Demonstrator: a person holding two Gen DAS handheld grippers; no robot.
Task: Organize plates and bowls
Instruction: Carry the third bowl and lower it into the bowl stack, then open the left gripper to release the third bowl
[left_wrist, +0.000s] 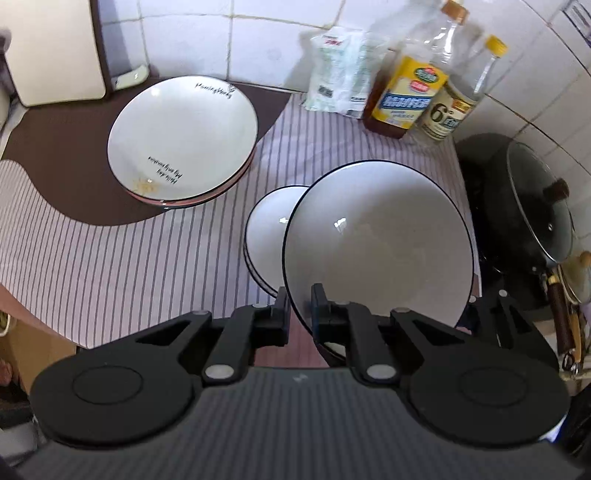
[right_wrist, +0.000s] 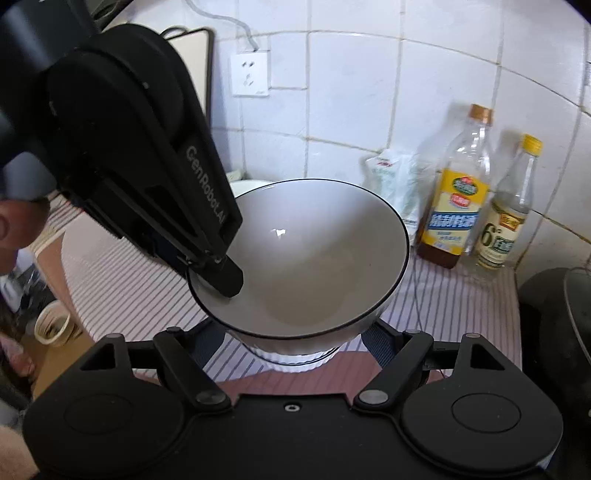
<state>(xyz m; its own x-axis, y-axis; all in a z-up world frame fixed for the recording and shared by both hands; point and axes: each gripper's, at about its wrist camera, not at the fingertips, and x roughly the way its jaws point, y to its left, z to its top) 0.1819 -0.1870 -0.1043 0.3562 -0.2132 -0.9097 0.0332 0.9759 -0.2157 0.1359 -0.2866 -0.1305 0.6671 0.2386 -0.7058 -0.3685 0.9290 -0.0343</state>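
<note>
My left gripper (left_wrist: 300, 306) is shut on the near rim of a white bowl with a thin black edge (left_wrist: 380, 243) and holds it tilted above the striped cloth. A stack of similar bowls (left_wrist: 267, 236) sits just left of and behind it. A stack of wide plates with black lettering (left_wrist: 184, 136) lies at the back left. In the right wrist view the left gripper (right_wrist: 225, 275) clamps the held bowl's (right_wrist: 314, 258) left rim. My right gripper (right_wrist: 295, 343) is open, its fingers (right_wrist: 376, 347) on either side below that bowl, above a ribbed white bowl (right_wrist: 295, 358).
Two bottles (left_wrist: 406, 92) (left_wrist: 454, 107) and a white packet (left_wrist: 343, 74) stand against the tiled wall. A black pan with a glass lid (left_wrist: 532, 221) sits at the right. A brown mat (left_wrist: 55, 147) and a board (left_wrist: 51, 48) are at the back left. A wall socket (right_wrist: 250, 74) is on the tiles.
</note>
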